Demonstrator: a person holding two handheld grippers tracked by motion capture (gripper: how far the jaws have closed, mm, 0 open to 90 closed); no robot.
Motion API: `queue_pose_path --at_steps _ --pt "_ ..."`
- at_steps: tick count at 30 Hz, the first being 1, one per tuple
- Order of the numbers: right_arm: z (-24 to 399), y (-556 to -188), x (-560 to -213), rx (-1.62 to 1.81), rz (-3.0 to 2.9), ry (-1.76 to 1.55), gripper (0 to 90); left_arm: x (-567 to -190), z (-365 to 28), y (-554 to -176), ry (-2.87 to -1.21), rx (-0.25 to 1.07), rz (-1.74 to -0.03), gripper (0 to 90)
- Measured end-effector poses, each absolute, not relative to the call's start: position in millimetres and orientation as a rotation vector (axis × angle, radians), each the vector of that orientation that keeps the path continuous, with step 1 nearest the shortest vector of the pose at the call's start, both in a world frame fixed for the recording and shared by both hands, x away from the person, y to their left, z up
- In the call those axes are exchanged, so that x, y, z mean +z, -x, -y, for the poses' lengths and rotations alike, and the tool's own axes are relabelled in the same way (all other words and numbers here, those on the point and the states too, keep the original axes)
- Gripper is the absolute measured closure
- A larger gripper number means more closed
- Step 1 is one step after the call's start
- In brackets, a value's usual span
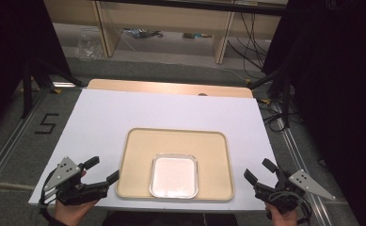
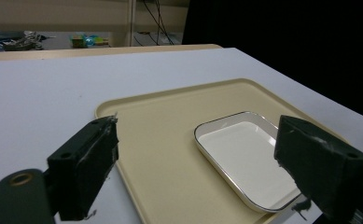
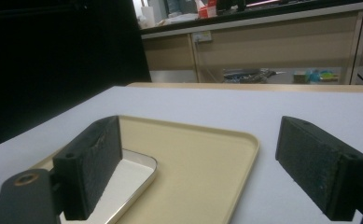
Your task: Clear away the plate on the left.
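A beige tray lies on the white table top near the front edge. On its front half rests a square white dish with a silver rim and nothing in it. My left gripper is held in a hand just left of the tray, pointing toward it, jaws open with nothing between them. In the left gripper view the jaws frame the tray and the dish. My right gripper sits right of the tray, also open. Its own view looks over the tray and a corner of the dish.
The white sheet covers a wooden table whose far edge shows beyond it. Black stand legs and cables stand on the floor at both sides. A black "5" marks the floor at left. Wooden shelving lines the back.
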State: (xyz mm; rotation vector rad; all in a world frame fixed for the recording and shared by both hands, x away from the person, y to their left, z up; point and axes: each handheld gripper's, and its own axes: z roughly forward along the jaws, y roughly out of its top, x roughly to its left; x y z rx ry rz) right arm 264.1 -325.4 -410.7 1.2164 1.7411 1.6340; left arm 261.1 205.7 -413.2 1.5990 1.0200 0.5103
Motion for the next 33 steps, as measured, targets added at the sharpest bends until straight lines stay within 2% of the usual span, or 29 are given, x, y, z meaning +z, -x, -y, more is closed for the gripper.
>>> queue_pose_path --at_steps 10,33 --pt "327.3 -265.3 -410.8 1.603 -1.745 -1.171 15.4 -411.4 -203.8 -242.1 -1.601 0.524 -0.975 13.6" --pt "328.2 -265.4 -410.3 1.604 -1.758 -1.170 15.5 -412.5 -203.9 -247.1 -1.618 0.509 -0.976 14.1"
